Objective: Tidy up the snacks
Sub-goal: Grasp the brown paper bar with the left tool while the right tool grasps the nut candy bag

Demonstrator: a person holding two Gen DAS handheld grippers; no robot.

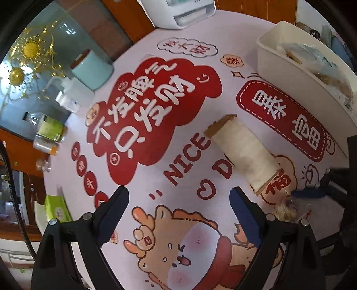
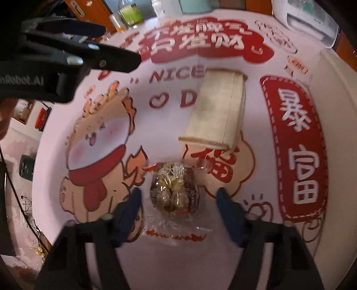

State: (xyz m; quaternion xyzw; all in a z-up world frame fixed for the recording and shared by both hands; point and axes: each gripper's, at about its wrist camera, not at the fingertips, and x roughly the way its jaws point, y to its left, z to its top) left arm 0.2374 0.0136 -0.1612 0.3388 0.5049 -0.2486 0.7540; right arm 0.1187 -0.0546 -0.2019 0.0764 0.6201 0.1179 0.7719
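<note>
- Along the far left edge of the table [image 1: 138, 185] you have clutter: a green tissue box [image 1: 57, 207], an orange-capped bottle [image 1: 45, 145], a green-labelled bottle [image 1: 50, 128], white bottles [image 1: 69, 93] and a pale blue canister [image 1: 92, 69].
- Your left gripper [image 1: 179, 205] hangs above the printed cloth with its jaws spread wide and nothing between them.
- The long cream-wrapped snack [image 1: 242, 154] lies flat on the cloth, just right of the left gripper's line, clear of both claws.
- Your right gripper [image 2: 178, 196] is open, its blue fingers [image 2: 131, 207] standing either side of the round snack in clear wrap [image 2: 175, 189] without touching it.
- In the right wrist view the left gripper juts in at the upper left, well apart from that round snack.
- Far right stands the white bin [image 1: 290, 75], already holding wrapped packets; a white printer [image 1: 183, 13] sits at the far edge.
</note>
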